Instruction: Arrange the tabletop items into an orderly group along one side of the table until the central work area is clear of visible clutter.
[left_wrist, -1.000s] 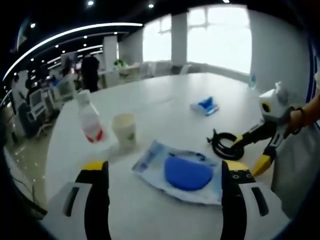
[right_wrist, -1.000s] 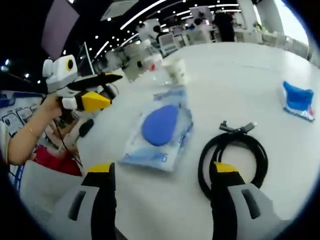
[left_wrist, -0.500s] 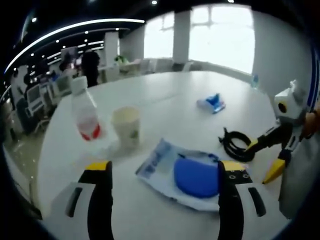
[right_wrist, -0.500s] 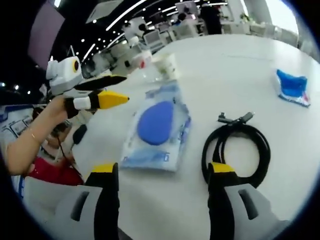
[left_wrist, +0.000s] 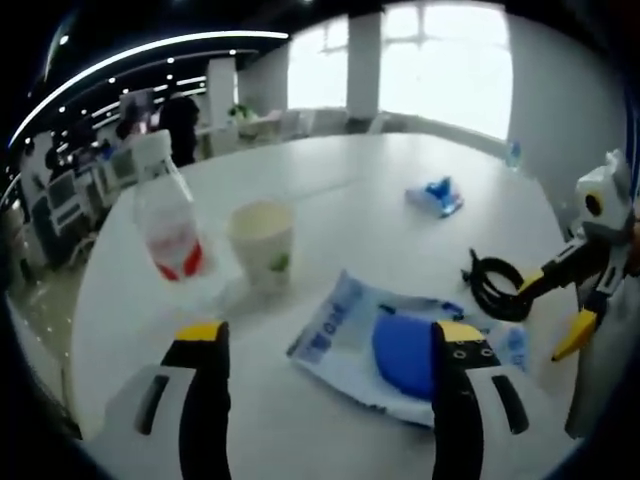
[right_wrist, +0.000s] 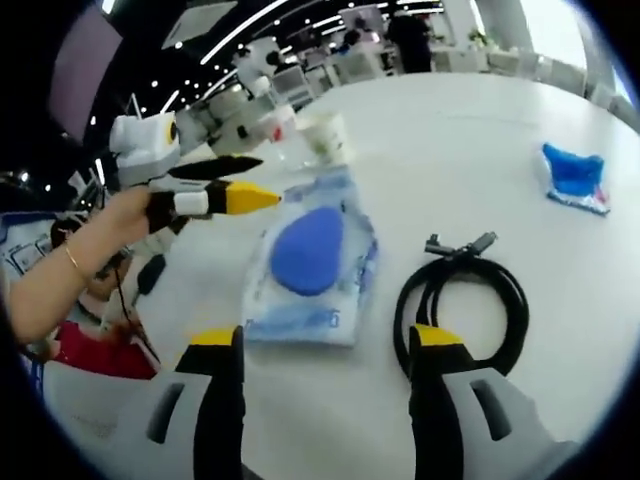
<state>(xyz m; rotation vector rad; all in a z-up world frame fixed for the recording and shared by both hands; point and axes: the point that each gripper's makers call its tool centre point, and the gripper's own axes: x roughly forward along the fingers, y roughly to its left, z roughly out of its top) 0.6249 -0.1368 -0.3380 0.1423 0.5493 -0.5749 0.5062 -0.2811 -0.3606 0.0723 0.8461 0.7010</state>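
With both tools open and empty, my left tool (left_wrist: 318, 340) lines up on the blue packet (left_wrist: 405, 350) mid-bench, which I judge needs gripping by its near edge next.

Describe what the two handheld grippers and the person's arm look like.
Each gripper has black fingers with yellow tips on a pale grey body. The left gripper has one yellow and one black finger, with a white section behind the yellow. The right gripper has slim yellow-tipped fingers. The wrist wears a thin bracelet.
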